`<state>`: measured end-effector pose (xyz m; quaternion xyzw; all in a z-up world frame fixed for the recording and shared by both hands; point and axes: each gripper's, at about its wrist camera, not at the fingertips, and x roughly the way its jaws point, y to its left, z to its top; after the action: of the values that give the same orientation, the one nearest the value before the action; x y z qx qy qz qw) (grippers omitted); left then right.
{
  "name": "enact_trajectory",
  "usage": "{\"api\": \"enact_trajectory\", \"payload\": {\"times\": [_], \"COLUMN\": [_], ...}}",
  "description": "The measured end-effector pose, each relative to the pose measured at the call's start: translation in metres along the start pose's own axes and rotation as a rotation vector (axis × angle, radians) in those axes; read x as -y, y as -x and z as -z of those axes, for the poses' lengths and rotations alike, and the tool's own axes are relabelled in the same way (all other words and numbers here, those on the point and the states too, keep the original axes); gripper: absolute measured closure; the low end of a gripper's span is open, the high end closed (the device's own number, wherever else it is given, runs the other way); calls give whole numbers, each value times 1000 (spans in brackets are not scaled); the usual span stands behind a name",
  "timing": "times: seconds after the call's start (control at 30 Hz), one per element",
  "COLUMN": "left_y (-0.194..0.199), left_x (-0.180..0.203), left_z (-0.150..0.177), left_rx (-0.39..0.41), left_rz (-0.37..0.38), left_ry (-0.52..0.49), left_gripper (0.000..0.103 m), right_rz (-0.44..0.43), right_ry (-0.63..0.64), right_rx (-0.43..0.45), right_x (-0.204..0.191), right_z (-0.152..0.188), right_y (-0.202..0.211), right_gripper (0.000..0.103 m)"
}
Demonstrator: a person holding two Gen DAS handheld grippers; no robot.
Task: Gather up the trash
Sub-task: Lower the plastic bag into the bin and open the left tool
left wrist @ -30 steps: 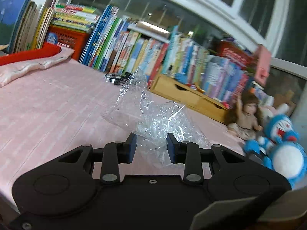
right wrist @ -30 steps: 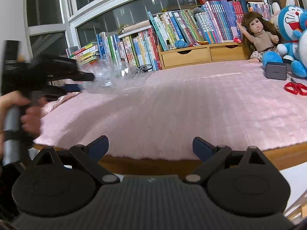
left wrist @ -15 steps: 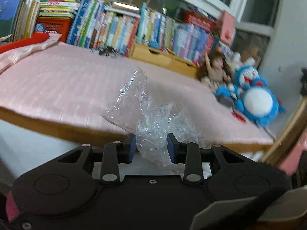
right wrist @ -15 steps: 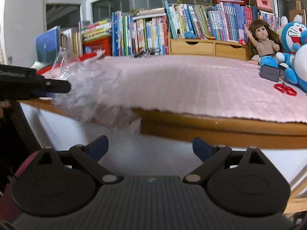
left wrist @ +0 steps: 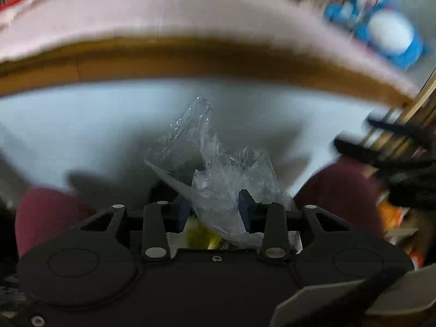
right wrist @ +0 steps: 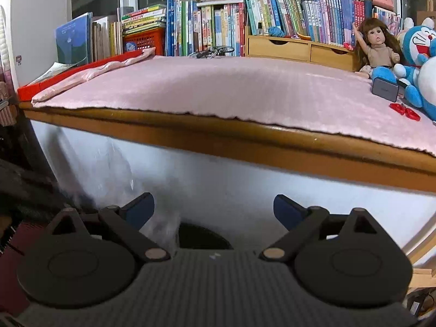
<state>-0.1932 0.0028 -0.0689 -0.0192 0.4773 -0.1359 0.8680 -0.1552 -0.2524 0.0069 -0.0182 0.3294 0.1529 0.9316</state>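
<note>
Plastic wrap point(left wrist: 218, 174) between left claw point(left wrist: 215, 211) pads, jaws just opening; right claw point(right wrist: 214, 208) wide, empty.

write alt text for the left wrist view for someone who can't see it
The left gripper has a crumpled clear plastic bag between its fingers, its jaws having just been opening, below the blurred wooden edge of a pink-covered table. Something yellow shows beneath the bag, and a blue plush toy blurs at upper right.

A wooden table point(right wrist: 218, 141) carries a pink cloth point(right wrist: 218, 90), with a white panel below its near edge. Rows of books point(right wrist: 212, 27) line the far side beneath dark windows point(right wrist: 95, 0). Wooden drawers point(right wrist: 297, 50) stand far right.
</note>
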Motion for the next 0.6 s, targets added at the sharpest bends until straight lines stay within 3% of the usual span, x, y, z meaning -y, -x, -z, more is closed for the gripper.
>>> {"api": "enact_trajectory", "payload": {"times": [0.17, 0.37, 0.6], "left_y": [-6, -6, -15], "left_x": [2, 4, 9], "left_z": [4, 10, 2], "left_rx": [-6, -15, -88], "left_rz": [11, -54, -91], "left_ry": [-11, -38, -37], "left_gripper": [63, 23, 17], "right_rz": [4, 10, 4], "right_ry": [-14, -34, -40], "right_rx": [-10, -30, -53], "right_x": [1, 3, 2], "right_z": [2, 5, 9], "right_y": [-2, -7, -12], "right_gripper": [5, 5, 5]}}
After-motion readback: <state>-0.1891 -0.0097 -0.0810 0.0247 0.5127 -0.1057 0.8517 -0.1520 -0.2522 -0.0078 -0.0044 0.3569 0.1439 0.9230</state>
